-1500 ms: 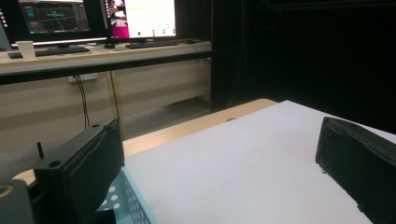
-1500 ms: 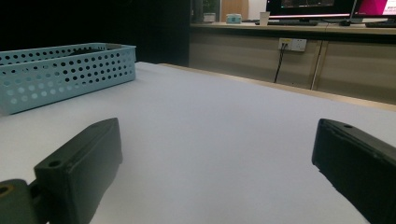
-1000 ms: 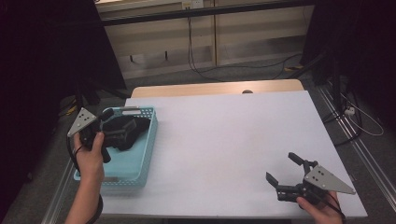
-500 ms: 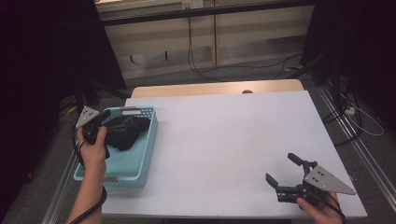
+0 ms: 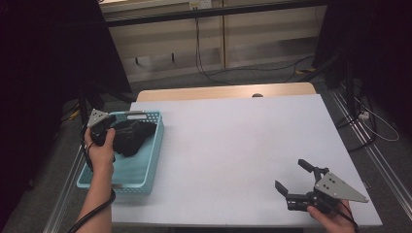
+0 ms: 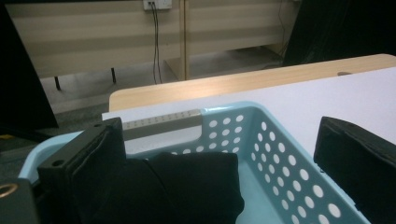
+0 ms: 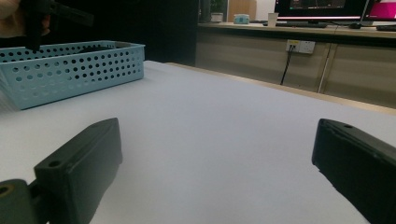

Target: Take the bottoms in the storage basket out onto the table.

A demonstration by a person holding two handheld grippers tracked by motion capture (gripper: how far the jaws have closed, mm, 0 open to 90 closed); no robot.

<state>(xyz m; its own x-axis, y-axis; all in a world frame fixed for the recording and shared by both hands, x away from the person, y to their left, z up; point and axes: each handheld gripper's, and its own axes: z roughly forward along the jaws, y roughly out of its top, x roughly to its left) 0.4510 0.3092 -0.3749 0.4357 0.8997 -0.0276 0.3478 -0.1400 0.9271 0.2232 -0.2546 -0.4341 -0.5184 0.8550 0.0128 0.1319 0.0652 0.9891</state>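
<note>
Two grippers work one white table (image 5: 233, 145): the left gripper (image 5: 112, 132), jaws spread, sits in the single blue basket (image 5: 154, 145) at a black cloth bundle (image 5: 133, 136), perhaps touching it; the right gripper (image 5: 294, 180), also spread, rests well apart near the table's front edge.

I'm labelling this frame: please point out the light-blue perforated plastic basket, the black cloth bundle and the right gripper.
light-blue perforated plastic basket (image 5: 156, 141): high view, right wall.
black cloth bundle (image 6: 196, 184): left gripper view, top fold.
right gripper (image 5: 295, 178): high view, between jaw tips.
</note>
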